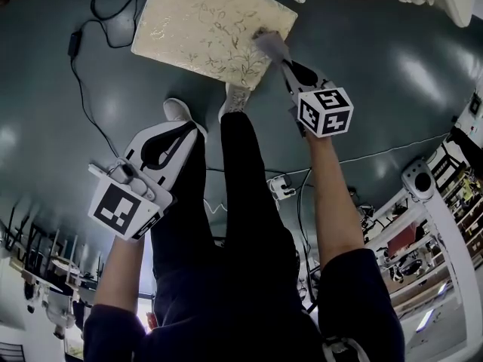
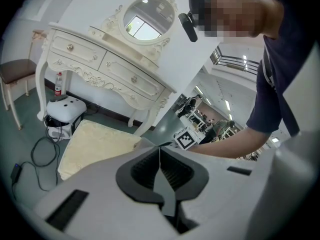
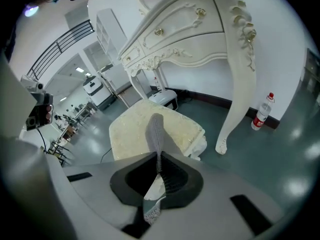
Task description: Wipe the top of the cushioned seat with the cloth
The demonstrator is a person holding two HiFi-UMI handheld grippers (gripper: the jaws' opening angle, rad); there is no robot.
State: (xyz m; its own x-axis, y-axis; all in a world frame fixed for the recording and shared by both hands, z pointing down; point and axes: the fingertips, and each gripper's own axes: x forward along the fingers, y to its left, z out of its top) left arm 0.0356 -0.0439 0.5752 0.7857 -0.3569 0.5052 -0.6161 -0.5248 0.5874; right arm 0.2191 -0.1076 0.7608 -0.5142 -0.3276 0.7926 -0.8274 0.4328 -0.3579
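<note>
The cushioned seat (image 1: 211, 25) is cream with a gold flower pattern and stands low on the dark floor, at the top of the head view. My right gripper (image 1: 285, 62) is shut on a grey cloth (image 1: 270, 45), which lies on the seat's near right corner. In the right gripper view the cloth (image 3: 155, 129) runs forward from the shut jaws over the seat (image 3: 132, 134). My left gripper (image 1: 189, 127) is shut and holds nothing; it hangs well short of the seat, beside the person's leg. In its own view the seat (image 2: 95, 144) lies ahead to the left.
A white carved dressing table (image 2: 110, 64) with an oval mirror stands behind the seat; one leg (image 3: 235, 84) is right of it, by a bottle (image 3: 262, 111). A black cable with an adapter (image 1: 75, 44) lies left. The person's shoes (image 1: 238, 96) are near the seat's front edge.
</note>
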